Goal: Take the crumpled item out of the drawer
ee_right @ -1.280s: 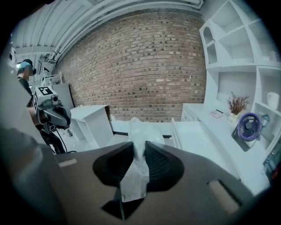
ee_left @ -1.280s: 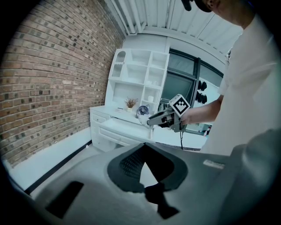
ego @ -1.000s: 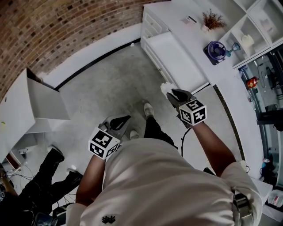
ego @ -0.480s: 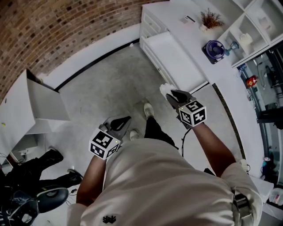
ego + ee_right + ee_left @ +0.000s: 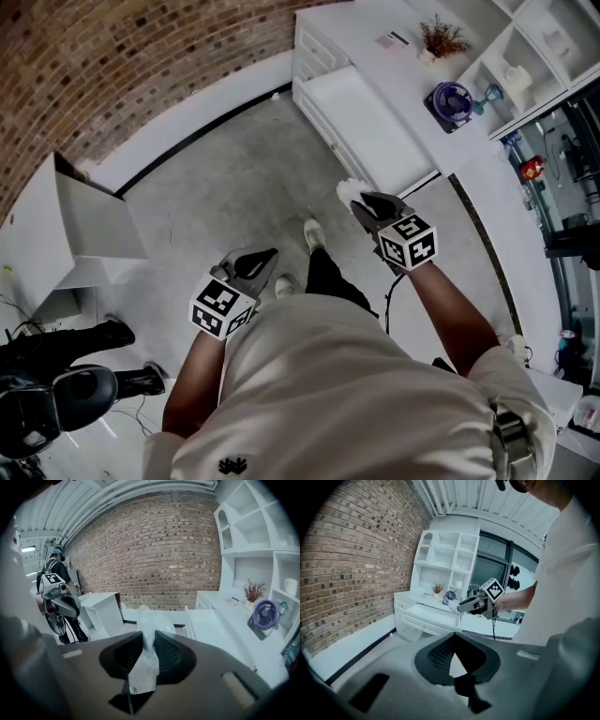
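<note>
A crumpled white item [image 5: 348, 190] sticks out from the tips of my right gripper [image 5: 358, 200], which is shut on it above the grey floor. In the right gripper view the crumpled item [image 5: 148, 620] is pinched between the two black jaws of that gripper [image 5: 149, 641]. The white drawer [image 5: 361, 117] stands pulled out from the cabinet, beyond the right gripper and apart from it. My left gripper [image 5: 266, 255] hangs lower left over the floor, jaw tips together, with nothing in it. The left gripper view shows its own tips [image 5: 454, 637] meeting, and the right gripper [image 5: 461, 605] off ahead.
The white cabinet top carries a blue fan [image 5: 454, 101] and a small dried plant [image 5: 442, 39], with shelves behind. A white open box unit [image 5: 89, 225] stands at the left. Another person in dark clothes [image 5: 56, 398] is at the lower left. My shoes [image 5: 313, 232] are on the floor.
Both grippers have kept their places and the right still holds the crumpled item. The person at the lower left has shifted position.
</note>
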